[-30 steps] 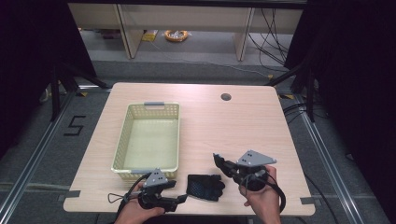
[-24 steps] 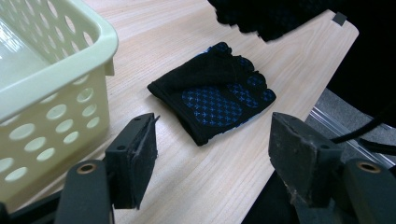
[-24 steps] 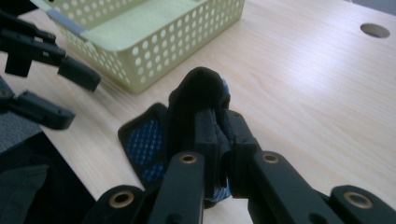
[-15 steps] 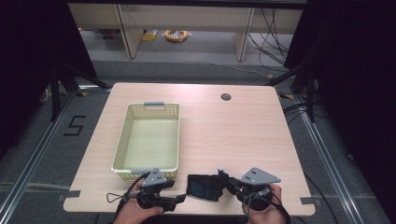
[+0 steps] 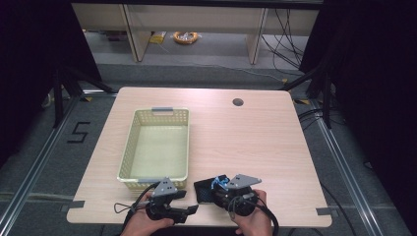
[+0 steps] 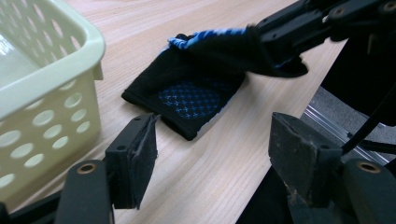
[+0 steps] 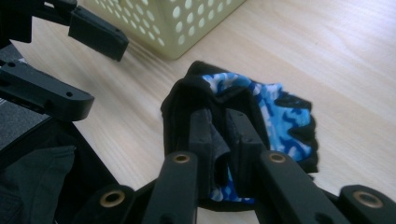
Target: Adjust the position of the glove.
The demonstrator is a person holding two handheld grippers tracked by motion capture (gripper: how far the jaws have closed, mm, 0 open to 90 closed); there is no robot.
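Near the table's front edge, just right of the basket's near corner: glove [image 5: 209, 189], lying on the wood, close to the drop-off. Open tabletop [image 5: 246, 142] lies behind and to its right. Right gripper [image 7: 219, 140]: jaws nearly together, pinching a fold of the glove; they have just been opening slightly, cloth between them. Left gripper [image 6: 210, 149]: jaws spread wide, nothing between them, just left of the glove. Basket [image 5: 130, 152]: pale yellow, perforated, blocking the left side. Glove: black, blue camouflage back, blue-dotted palm, partly folded over.
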